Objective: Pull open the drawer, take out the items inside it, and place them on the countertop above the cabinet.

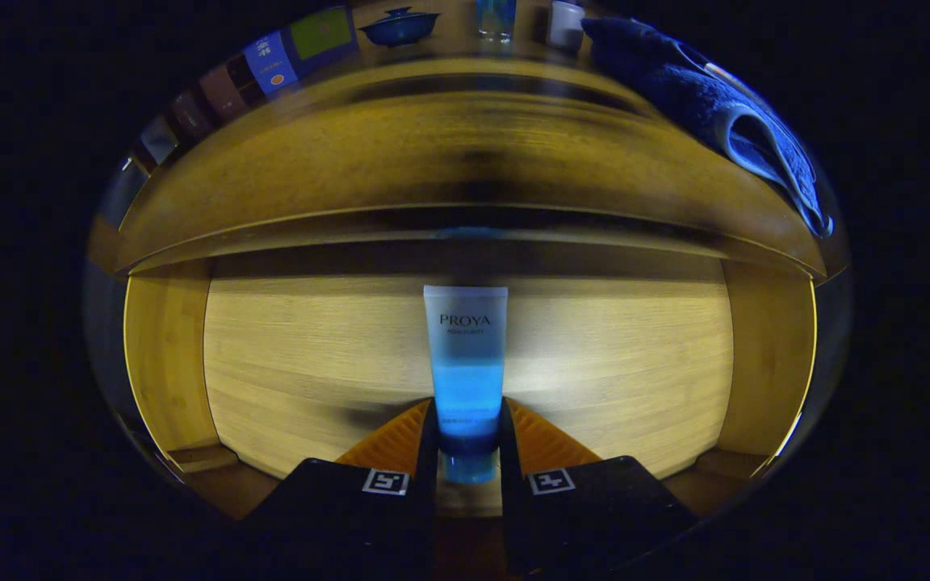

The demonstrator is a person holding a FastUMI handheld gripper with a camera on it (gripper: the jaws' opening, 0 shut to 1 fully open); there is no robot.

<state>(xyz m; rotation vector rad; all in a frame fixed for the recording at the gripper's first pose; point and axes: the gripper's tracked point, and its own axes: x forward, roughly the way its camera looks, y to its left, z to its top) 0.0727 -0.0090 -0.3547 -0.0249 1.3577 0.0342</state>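
Claw point(469, 440) clenched on blue-and-white tube point(465, 355), both fingers pressing its lower end. Held over open wooden drawer point(312, 355). Beyond, on table point(433, 81): blue lidded pot point(400, 26), blue towel point(715, 105).

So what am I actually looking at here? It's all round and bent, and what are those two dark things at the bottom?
The picture comes from a wide-angle camera riding on a hand-held gripper, a two-finger tool that a person carries; no robot arm is involved. The lens bends everything, which is why straight wood looks curved. The two dark shapes at the bottom are the tool's fingers, seen from behind. They are closed on a tube of face wash or similar, cap end nearest the camera, and both fingers press its sides. Below and around it is the pale wooden floor of an open drawer. Above the drawer runs the countertop, where the tube should go. Along the countertop's back sit a blue lidded bowl, a glass and a blue towel.
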